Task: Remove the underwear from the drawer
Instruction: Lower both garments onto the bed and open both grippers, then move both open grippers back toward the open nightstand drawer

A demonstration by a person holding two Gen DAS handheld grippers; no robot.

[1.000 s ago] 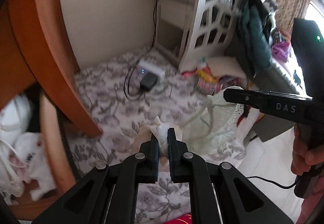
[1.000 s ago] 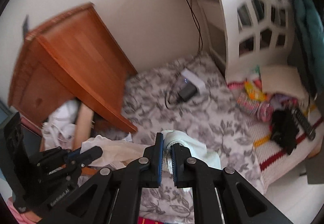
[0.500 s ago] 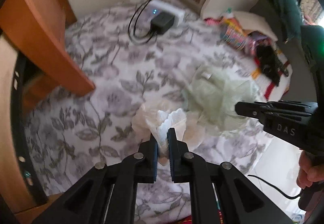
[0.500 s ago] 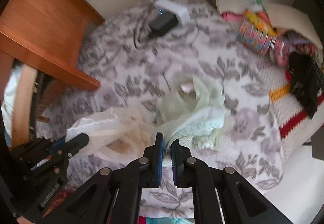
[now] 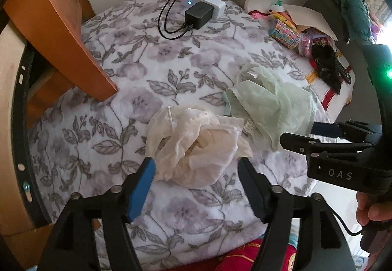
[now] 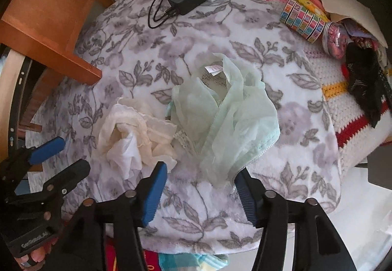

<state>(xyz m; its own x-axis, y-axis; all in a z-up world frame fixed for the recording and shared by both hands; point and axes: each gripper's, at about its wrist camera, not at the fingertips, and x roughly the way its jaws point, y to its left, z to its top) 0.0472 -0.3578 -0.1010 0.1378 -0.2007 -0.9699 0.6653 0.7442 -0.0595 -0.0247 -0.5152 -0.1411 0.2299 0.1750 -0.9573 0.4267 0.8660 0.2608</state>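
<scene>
the cream underwear [image 5: 193,146] and the pale green underwear [image 6: 227,119] lay crumpled side by side, touching, on the flowered bed cover [image 5: 137,67], outside the drawer. the left hand-held gripper [image 5: 196,170] and the right hand-held gripper [image 6: 201,177] had just been opening; both stood wide, holding nothing. the putting-down step looked finished; next, lift both clear.

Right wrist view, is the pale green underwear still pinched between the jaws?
No, the right gripper stands open and the pale green underwear lies loose on the floral blanket.
</scene>
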